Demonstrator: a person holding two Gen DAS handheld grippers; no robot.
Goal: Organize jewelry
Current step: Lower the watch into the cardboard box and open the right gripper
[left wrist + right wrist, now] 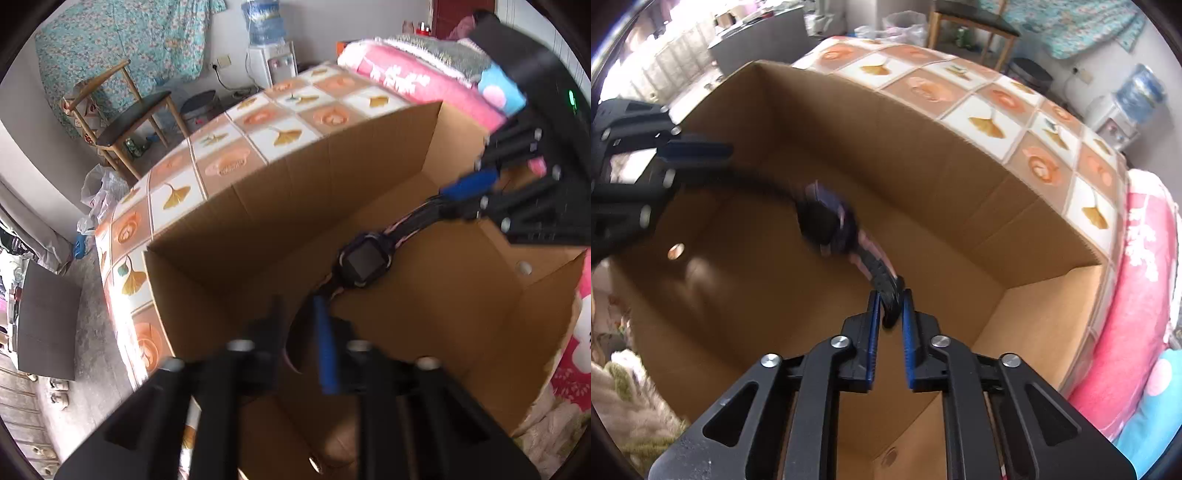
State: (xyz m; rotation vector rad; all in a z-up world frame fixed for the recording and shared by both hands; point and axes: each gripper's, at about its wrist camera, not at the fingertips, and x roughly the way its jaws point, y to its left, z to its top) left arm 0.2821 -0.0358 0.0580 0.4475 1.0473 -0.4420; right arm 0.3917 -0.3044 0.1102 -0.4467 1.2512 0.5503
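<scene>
With the watch [827, 218] slung over the open cardboard box [997, 206] between the part-released left claw [299, 332] and right claw [889, 306], a twisted or snagged drop is risked if one strap end slips free first.

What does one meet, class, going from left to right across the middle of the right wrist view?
The left hand-held gripper with blue pads → dark purple smartwatch with a square face → brown cardboard box wall → ginkgo-leaf and rose patterned tablecloth → pink floral blanket.
</scene>
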